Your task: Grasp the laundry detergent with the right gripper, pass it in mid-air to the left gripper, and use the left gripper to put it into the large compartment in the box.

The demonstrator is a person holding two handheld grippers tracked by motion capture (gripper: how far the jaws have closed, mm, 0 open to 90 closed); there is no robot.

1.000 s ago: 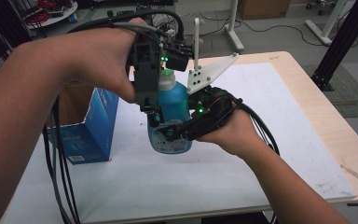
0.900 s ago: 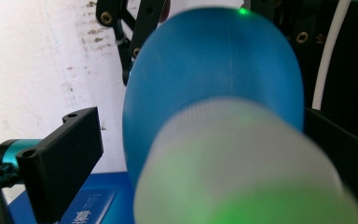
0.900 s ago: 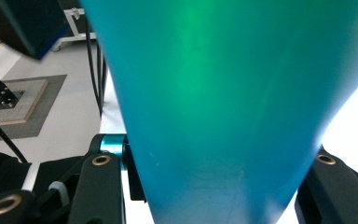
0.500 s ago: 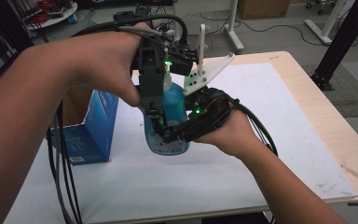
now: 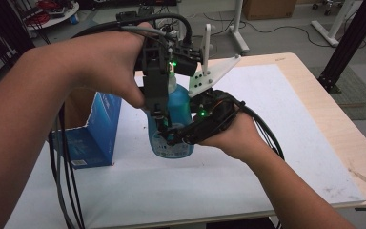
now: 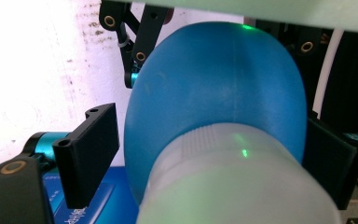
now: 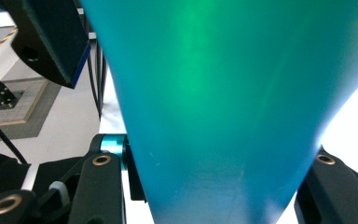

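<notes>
Right gripper (image 5: 171, 138) comes in from the side, clamped on the lower body of the blue bottle (image 5: 174, 121); in the right gripper view the bottle wall sits tight between both jaws. Left gripper (image 5: 158, 112) points down over the bottle top. Its jaws have just been closing, with the whitish cap (image 6: 242, 182) between them; a gap shows at one pad (image 6: 91, 154), so no grip there yet. Bottle upright near the middle of the white table sheet (image 5: 286, 143). Open blue carton (image 5: 93, 131) stands just beside the bottle, under the left forearm. Cables (image 5: 66, 191) trail off the near edge.
</notes>
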